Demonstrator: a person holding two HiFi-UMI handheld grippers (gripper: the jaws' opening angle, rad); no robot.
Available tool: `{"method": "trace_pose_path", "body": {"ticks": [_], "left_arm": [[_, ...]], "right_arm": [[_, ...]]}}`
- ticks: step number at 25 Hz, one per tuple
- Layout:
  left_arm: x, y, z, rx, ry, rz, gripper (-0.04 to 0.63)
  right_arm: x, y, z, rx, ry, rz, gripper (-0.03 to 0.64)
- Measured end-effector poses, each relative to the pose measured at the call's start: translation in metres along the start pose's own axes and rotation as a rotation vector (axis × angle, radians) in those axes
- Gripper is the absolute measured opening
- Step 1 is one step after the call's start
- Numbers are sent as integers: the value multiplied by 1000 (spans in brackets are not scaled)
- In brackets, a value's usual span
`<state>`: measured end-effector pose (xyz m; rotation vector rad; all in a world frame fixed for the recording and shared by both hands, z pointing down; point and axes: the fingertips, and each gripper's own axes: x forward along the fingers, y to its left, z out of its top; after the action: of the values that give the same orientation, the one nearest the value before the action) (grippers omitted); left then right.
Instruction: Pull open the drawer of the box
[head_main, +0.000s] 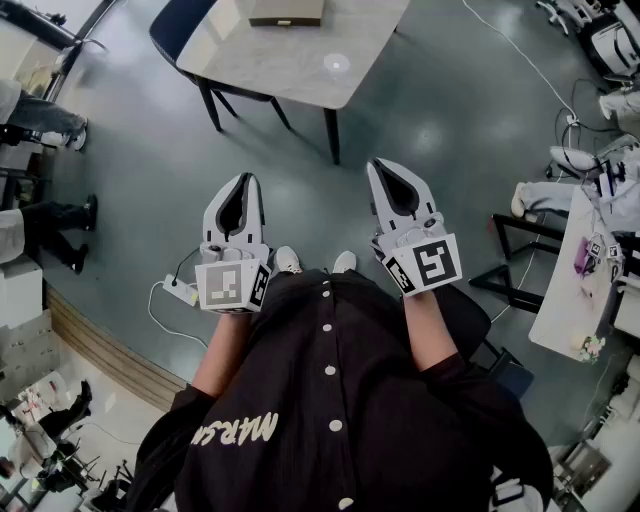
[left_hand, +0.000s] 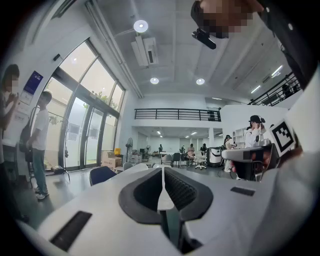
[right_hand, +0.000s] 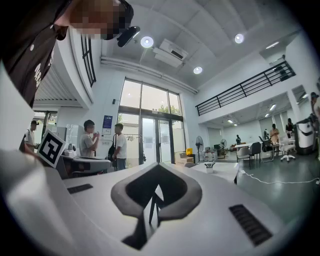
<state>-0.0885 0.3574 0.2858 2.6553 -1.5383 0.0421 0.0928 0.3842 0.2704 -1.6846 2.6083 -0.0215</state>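
Observation:
A tan box (head_main: 287, 12) stands on the far side of a light table (head_main: 300, 62) at the top of the head view; its drawer cannot be made out. Both grippers are held close to the person's body, well short of the table, over the grey floor. The left gripper (head_main: 240, 183) is shut with nothing in it, its dark pads (left_hand: 177, 187) pressed together in the left gripper view. The right gripper (head_main: 386, 166) is shut and empty too, pads (right_hand: 170, 192) meeting at the tip. Both point out into the hall.
A dark blue chair (head_main: 178, 32) is tucked at the table's left side. A white power strip (head_main: 180, 292) and its cable lie on the floor by the left gripper. A white bench with small items (head_main: 585, 270) stands at the right. People stand at the left (head_main: 45, 120).

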Motion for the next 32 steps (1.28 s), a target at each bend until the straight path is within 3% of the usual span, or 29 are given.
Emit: {"method": "trace_pose_path", "body": {"ticks": [12, 19, 32], "left_arm": [[4, 5, -5, -14, 10, -12, 25], [1, 35, -7, -23, 10, -35, 25], [7, 105, -6, -33, 20, -62, 25]], "right_arm": [[7, 5, -2, -15, 2, 10, -3], [26, 15, -16, 22, 32, -68, -3], [73, 46, -25, 43, 34, -114, -3]]}}
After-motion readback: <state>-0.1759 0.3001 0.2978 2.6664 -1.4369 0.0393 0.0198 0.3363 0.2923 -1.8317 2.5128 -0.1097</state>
